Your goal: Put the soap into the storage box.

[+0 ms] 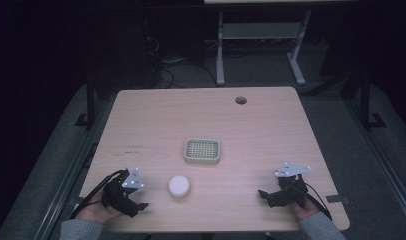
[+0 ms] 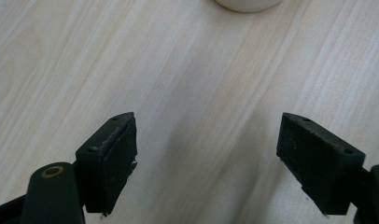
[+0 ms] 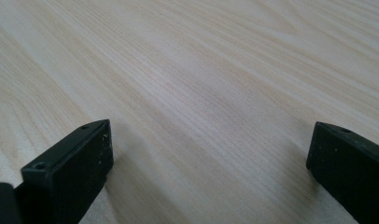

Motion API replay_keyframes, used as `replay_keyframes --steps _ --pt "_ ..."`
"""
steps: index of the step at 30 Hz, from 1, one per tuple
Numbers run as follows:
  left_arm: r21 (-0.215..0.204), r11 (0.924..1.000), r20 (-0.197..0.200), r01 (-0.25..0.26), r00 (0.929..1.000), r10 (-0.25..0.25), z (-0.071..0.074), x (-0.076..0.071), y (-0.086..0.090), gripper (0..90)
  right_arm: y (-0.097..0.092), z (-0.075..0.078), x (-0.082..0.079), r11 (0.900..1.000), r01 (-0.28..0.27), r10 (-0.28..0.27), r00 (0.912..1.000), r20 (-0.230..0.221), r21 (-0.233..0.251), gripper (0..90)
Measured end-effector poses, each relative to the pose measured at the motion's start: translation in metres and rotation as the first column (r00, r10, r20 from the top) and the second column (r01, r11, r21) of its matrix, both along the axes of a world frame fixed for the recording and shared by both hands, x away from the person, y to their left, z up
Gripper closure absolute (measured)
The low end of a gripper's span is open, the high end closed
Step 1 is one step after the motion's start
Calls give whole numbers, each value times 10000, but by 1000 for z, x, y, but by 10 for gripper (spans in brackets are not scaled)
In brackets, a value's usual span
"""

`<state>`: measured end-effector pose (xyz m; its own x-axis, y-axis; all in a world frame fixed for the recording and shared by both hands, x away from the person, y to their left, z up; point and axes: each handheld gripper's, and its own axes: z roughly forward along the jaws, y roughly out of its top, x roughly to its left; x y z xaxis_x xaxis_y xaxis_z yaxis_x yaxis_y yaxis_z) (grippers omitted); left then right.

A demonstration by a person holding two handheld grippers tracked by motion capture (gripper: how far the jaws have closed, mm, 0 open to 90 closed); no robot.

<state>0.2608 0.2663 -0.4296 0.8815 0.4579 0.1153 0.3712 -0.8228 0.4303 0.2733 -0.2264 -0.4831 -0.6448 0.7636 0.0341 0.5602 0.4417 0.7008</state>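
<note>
A round white object lies on the wooden table near its front edge; its lower rim shows as the white object at the top of the left gripper view. Behind it sits a pale green rectangular tray with a grid insert. My left gripper rests at the front left, a short way left of the white object, jaws wide apart with only bare wood between them. At the front right my right gripper stands open over bare table.
A round cable hole is at the table's far edge. Beyond the table stands a white desk frame on a dark floor with cables. Bare wood lies between the two grippers and on either side of the tray.
</note>
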Motion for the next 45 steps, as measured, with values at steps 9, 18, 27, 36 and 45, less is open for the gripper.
replay_keyframes --steps 9,18,27,36,45 --pt "168 9996 -38 226 9997 -225 3 3 -6 208 1 0 0 10000 51 -50 10000 -30 20 0" --pt "296 9982 -253 524 9983 -517 11 10 -17 201 1 0 1 10000 3 -3 10000 25 6 0" --pt "621 9930 -342 1001 9946 -981 19 18 -35 194 1 0 1 10000 18 -18 10000 33 8 0" --pt "796 9896 -382 1194 9924 -1167 27 21 -41 193 1 0 1 10000 20 -20 10000 35 0 0" --pt "914 9860 -407 1396 9898 -1363 30 27 -48 188 1 0 1 10000 21 -21 10000 36 2 0"
